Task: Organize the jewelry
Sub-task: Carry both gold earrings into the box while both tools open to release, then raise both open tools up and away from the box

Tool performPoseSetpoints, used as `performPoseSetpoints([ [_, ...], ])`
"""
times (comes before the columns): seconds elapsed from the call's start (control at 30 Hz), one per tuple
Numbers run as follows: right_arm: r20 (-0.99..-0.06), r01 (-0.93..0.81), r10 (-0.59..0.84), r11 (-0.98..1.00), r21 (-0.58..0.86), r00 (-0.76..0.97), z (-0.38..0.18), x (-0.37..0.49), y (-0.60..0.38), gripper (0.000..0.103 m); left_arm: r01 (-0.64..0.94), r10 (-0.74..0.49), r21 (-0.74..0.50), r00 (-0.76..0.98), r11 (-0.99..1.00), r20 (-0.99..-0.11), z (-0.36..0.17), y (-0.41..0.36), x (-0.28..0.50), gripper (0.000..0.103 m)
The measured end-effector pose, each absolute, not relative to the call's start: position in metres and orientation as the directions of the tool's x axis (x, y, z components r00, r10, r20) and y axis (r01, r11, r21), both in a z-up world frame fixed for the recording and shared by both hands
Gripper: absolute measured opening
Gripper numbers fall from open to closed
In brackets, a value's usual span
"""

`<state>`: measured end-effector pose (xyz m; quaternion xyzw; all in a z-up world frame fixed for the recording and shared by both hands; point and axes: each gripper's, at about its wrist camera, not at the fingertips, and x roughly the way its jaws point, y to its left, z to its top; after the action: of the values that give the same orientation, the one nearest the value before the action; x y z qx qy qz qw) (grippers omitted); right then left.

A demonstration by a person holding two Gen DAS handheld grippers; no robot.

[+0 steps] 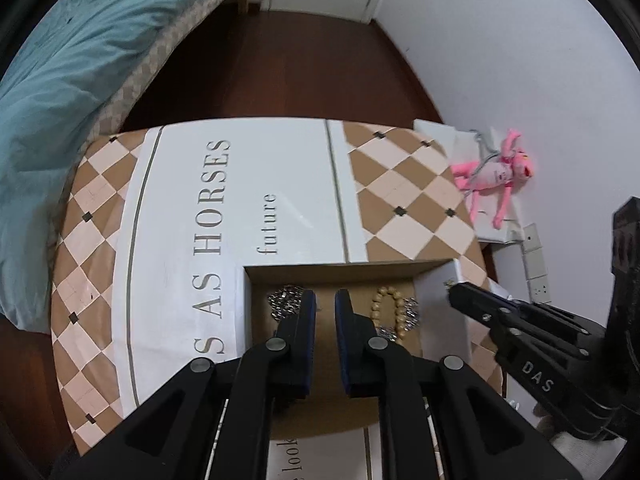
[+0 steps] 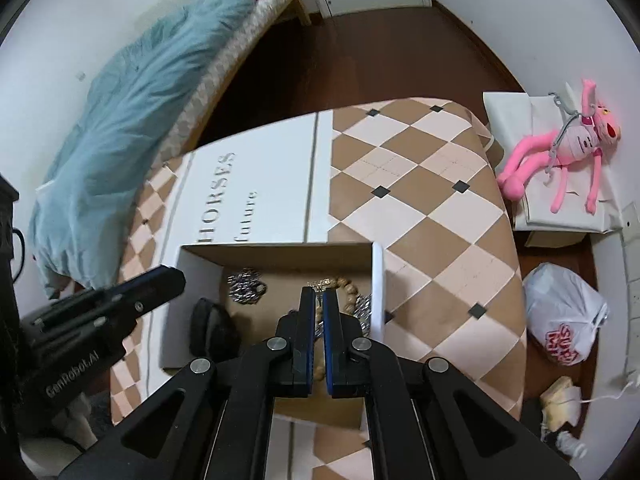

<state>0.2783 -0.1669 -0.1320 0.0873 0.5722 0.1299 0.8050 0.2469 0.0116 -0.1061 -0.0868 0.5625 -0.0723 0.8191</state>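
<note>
One box (image 2: 378, 280) on the desk (image 2: 440, 240) held one bead bracelet (image 1: 386, 308) and two silver chains (image 2: 245, 285). The right tool (image 2: 319, 300) was nearly shut around the bracelet; the left tool (image 1: 325, 308) hovered open between bracelet and left chain.

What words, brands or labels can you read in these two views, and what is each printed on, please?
"AS HORSES" and "future": white panel of the table cover.
"look": same cover, near edge, cut off.
"DAS": right gripper.
"GenRobot.AI": left gripper.
Red lettering on the plastic bag: too crumpled to read.
</note>
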Motion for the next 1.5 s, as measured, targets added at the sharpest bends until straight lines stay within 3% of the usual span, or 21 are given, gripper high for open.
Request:
performPoseSetpoints([
  [0.07,-0.905,-0.099,0.296,0.955,0.279,0.304,-0.134,0.284,-0.17,0.005,0.017,-0.203,-0.211,0.355,0.977,-0.912,-0.106,0.013,0.25,0.011],
  [0.17,-0.91,-0.09,0.289,0.957,0.274,0.297,-0.132,0.289,-0.172,0.005,0.016,-0.182,-0.189,0.363,0.982,-0.914,-0.104,0.013,0.252,0.032],
  [0.23,-0.911,-0.093,0.282,0.959,0.266,0.3,-0.13,0.29,-0.173,0.005,0.01,-0.164,-0.173,0.374,0.985,-0.913,-0.102,0.015,0.252,0.072],
  [0.27,-0.913,-0.09,0.278,0.961,0.263,0.298,-0.129,0.29,-0.173,0.005,0.007,-0.155,-0.165,0.382,0.986,-0.911,-0.101,0.016,0.252,0.076],
  [0.37,-0.917,-0.093,0.264,0.964,0.247,0.299,-0.126,0.29,-0.174,0.008,-0.006,-0.133,-0.147,0.392,0.989,-0.91,-0.098,0.02,0.251,0.077],
  [0.43,-0.922,-0.093,0.238,0.971,0.219,0.305,-0.124,0.289,-0.173,0.02,-0.013,-0.107,-0.122,0.394,0.992,-0.913,-0.099,0.022,0.248,0.089],
  [0.5,-0.927,-0.098,0.211,0.977,0.19,0.309,-0.123,0.287,-0.172,0.054,-0.018,-0.08,-0.095,0.403,0.995,-0.912,-0.1,0.023,0.244,0.097],
  [0.57,-0.933,-0.105,0.165,0.985,0.138,0.32,-0.122,0.283,-0.169,0.069,-0.029,-0.041,-0.058,0.419,0.998,-0.907,-0.101,0.024,0.238,0.097],
  [0.63,-0.939,-0.107,0.105,0.992,0.074,0.326,-0.124,0.277,-0.166,0.074,-0.035,-0.017,-0.036,0.429,0.999,-0.903,-0.103,0.025,0.233,0.097],
  [0.7,-0.942,-0.103,0.069,0.994,0.037,0.328,-0.129,0.27,-0.164,0.094,-0.045,-0.003,-0.025,0.429,0.999,-0.903,-0.107,0.026,0.229,0.097],
  [1.17,-0.942,-0.067,-0.018,0.997,-0.043,0.335,-0.15,0.241,-0.164,0.1,-0.069,0.03,0.001,0.431,0.998,-0.902,-0.119,0.025,0.204,0.098],
  [1.5,-0.911,-0.047,-0.017,0.998,-0.039,0.411,-0.113,0.224,-0.172,0.1,-0.082,0.03,-0.011,0.484,0.997,-0.874,-0.082,0.024,0.182,0.098],
])
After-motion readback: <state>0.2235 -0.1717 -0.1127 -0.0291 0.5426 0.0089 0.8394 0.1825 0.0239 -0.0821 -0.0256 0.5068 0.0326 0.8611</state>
